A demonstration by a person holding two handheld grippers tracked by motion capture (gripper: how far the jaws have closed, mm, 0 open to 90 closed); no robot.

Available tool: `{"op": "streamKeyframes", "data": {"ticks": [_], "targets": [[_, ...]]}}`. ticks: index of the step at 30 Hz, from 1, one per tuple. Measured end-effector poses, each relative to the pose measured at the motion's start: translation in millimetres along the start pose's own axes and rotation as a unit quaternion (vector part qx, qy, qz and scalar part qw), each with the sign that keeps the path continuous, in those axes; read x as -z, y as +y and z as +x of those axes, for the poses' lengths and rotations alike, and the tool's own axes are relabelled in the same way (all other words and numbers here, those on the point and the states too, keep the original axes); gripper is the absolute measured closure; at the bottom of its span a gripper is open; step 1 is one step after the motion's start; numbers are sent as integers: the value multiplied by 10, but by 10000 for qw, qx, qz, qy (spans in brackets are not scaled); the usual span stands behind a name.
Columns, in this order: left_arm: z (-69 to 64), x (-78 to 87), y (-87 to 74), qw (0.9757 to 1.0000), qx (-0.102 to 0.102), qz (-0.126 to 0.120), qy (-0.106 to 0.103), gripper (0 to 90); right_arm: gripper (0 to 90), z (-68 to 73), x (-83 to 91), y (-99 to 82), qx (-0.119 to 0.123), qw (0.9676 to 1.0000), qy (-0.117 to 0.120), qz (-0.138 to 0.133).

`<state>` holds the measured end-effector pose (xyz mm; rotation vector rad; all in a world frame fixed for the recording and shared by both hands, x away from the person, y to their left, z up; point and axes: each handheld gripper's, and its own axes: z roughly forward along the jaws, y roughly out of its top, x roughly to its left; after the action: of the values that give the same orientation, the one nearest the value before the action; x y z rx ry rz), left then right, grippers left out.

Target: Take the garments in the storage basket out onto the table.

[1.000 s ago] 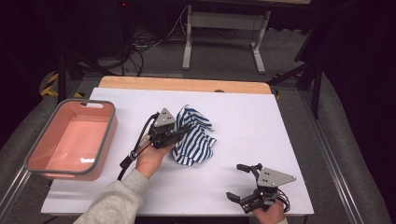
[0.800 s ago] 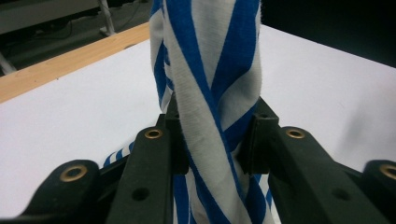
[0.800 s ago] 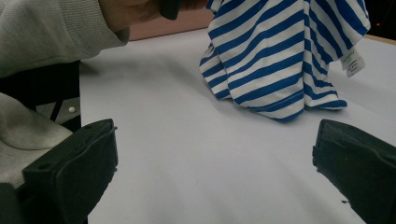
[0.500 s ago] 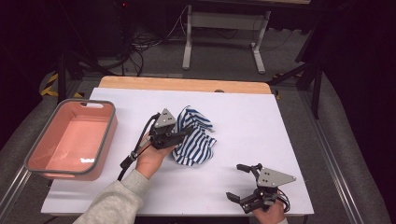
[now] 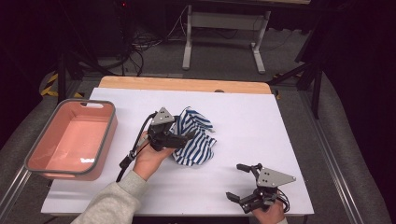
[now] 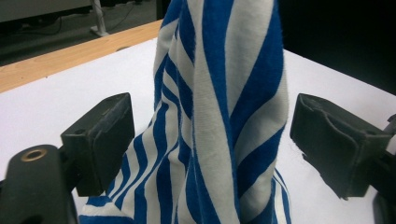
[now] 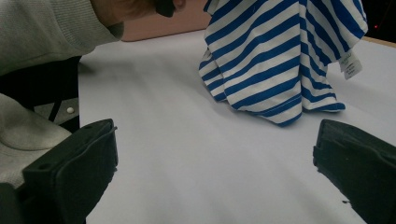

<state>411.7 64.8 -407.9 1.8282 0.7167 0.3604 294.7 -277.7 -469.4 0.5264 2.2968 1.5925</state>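
one cloth: blue-and-white striped knit cloth, crumpled, soft folds, long axis unclear
surface: white surface, flat, matte
left hand-held gripper: jaws spread, cloth between
right hand-held gripper: jaws apart, empty, near right

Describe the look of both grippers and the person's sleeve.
Both the left gripper and right gripper are black, each topped by a grey three-cornered plate. Their jaws are blocky, with matte black pads. A black cable trails from the left one. The sleeve is light grey knit.
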Motion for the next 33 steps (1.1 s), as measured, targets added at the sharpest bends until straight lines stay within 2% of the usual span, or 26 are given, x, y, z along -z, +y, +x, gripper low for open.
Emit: {"op": "streamKeyframes", "data": {"ticks": [8, 12, 13, 15, 17, 33], "targets": [[-7, 58, 20, 10000, 46, 30, 16, 67, 1, 0, 4, 0, 2, 10000, -23, -7], [-21, 114, 35, 10000, 24, 32, -82, 66, 1, -2, -5, 1, -3, 10000, -5, -13], [-24, 130, 36, 9999, -96, 86, -112, 62, 1, 1, -8, 1, 0, 10000, -7, -7], [-62, 160, 44, 9996, -262, 90, -34, 59, 1, 3, -8, -2, -6, 10000, 1, 4], [-96, 189, 53, 9993, -347, 105, -42, 58, 1, -1, 1, -3, -7, 10000, -4, -9], [-90, 374, 61, 9987, -481, 166, -91, 38, 1, 4, 5, -6, -8, 10000, -7, -4]]}}
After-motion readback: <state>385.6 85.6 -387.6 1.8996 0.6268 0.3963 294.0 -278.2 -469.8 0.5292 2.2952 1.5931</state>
